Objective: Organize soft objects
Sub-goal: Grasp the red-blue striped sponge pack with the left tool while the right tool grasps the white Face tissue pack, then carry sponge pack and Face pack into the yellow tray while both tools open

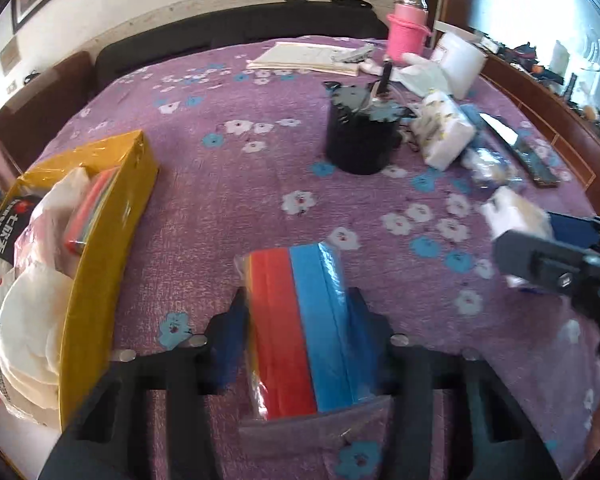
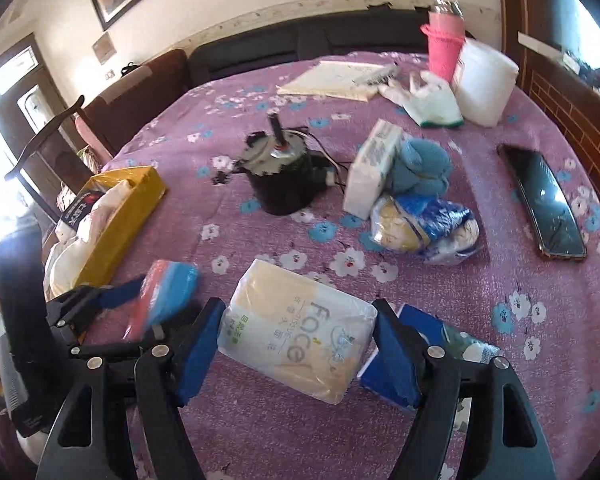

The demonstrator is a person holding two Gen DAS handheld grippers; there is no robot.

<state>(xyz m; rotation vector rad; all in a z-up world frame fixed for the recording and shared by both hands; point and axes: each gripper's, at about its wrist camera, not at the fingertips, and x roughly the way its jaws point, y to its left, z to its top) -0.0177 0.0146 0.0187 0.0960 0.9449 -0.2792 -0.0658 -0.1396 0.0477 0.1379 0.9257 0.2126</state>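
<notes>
My left claw grips one striped cloth pack; right claw clamps one tissue pack; one yellow box left of both.

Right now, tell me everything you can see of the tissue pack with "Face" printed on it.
The Face tissue pack is a soft, pillowy rectangle in glossy plastic wrap, white and pale yellow, with grey "Face" lettering and smaller print. It lies tilted between the blue pads of the right tongs, which press its two sides, above the purple floral cloth. Whether its underside touches the cloth cannot be told.
</notes>
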